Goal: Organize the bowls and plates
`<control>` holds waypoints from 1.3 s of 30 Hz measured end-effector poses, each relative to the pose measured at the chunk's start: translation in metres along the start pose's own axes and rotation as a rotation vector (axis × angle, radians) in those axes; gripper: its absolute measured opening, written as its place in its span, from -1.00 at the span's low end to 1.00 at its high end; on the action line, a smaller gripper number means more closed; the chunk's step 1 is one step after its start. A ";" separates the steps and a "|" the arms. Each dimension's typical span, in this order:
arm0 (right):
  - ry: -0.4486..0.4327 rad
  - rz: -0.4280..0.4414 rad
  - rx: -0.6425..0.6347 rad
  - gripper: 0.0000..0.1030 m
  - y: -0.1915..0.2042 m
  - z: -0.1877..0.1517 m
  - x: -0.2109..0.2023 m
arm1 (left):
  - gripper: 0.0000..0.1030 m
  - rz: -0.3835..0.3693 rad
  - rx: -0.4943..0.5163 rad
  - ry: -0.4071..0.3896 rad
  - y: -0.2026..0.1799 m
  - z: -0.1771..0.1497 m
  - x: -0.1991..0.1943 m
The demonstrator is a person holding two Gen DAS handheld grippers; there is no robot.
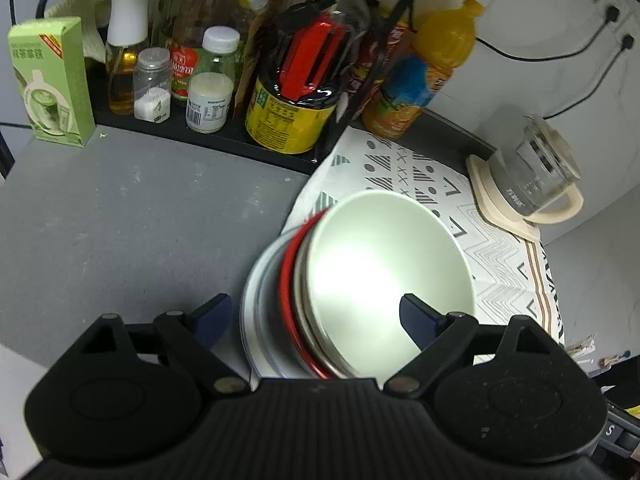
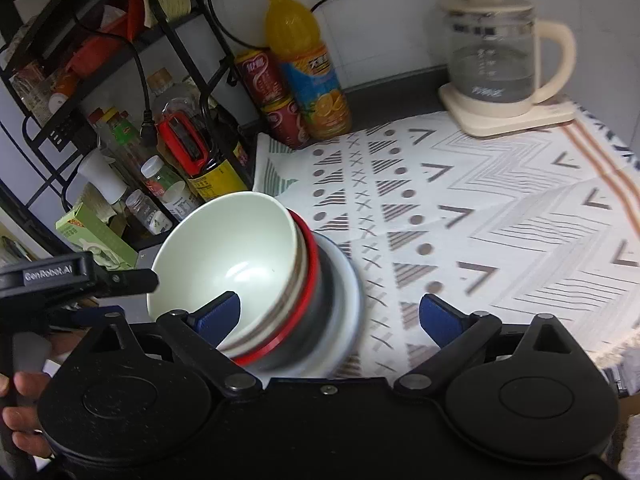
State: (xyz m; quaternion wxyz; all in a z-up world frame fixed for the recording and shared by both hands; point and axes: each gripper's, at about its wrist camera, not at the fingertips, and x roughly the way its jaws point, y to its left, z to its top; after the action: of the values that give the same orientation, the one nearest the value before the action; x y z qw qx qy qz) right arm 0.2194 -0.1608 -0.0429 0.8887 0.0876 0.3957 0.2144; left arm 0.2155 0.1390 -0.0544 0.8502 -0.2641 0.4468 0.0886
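A stack of dishes stands at the edge of the patterned cloth (image 2: 500,200): a pale green bowl (image 1: 384,276) (image 2: 228,248) on top, a red-rimmed bowl (image 1: 286,280) (image 2: 310,264) under it, and a pale blue plate (image 1: 256,312) (image 2: 348,300) at the bottom. My left gripper (image 1: 316,316) is open, its fingers either side of the stack, one inside the green bowl. My right gripper (image 2: 330,316) is open, its fingers also astride the stack, left one inside the green bowl. The left gripper also shows in the right wrist view (image 2: 132,280).
A black rack (image 2: 168,32) holds bottles, jars and a soy sauce bottle (image 1: 296,92). An orange juice bottle (image 2: 308,68), red cans (image 2: 276,96), a green carton (image 1: 50,80) and a glass kettle (image 2: 500,64) stand at the back. The grey counter (image 1: 132,216) lies left of the cloth.
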 end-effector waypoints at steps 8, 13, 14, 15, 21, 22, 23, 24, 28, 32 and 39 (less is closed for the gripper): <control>-0.062 -0.035 0.047 0.99 -0.013 -0.030 -0.055 | 0.73 0.003 0.035 -0.040 -0.017 -0.037 -0.046; -0.075 -0.047 0.055 0.99 -0.010 -0.055 -0.074 | 0.74 0.003 0.073 -0.072 -0.020 -0.059 -0.071; -0.078 -0.047 0.059 0.99 -0.009 -0.059 -0.078 | 0.74 -0.002 0.078 -0.074 -0.020 -0.064 -0.075; -0.084 -0.047 0.062 0.99 -0.007 -0.064 -0.083 | 0.74 -0.006 0.086 -0.075 -0.020 -0.068 -0.079; -0.115 -0.059 0.055 0.99 0.001 -0.091 -0.108 | 0.84 0.007 0.140 -0.120 -0.023 -0.092 -0.107; -0.121 -0.062 0.061 0.99 0.001 -0.094 -0.112 | 0.85 0.008 0.150 -0.126 -0.024 -0.096 -0.110; -0.127 -0.065 0.066 0.99 0.001 -0.097 -0.116 | 0.86 0.007 0.161 -0.130 -0.024 -0.099 -0.114; -0.134 -0.068 0.067 0.99 0.001 -0.101 -0.120 | 0.88 0.006 0.173 -0.133 -0.026 -0.103 -0.117; -0.167 -0.086 0.070 0.99 0.001 -0.113 -0.138 | 1.00 -0.005 0.223 -0.153 -0.030 -0.118 -0.127; -0.171 -0.111 0.080 0.99 -0.004 -0.127 -0.150 | 1.00 -0.006 0.280 -0.176 -0.034 -0.134 -0.132; -0.190 -0.160 0.104 1.00 -0.014 -0.144 -0.165 | 1.00 -0.024 0.320 -0.178 -0.032 -0.153 -0.135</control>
State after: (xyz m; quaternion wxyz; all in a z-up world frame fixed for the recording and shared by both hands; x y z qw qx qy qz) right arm 0.0186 -0.2501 -0.0347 0.9308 0.1215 0.3258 0.1126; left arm 0.0401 0.0421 -0.0046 0.9185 -0.1218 0.3749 0.0295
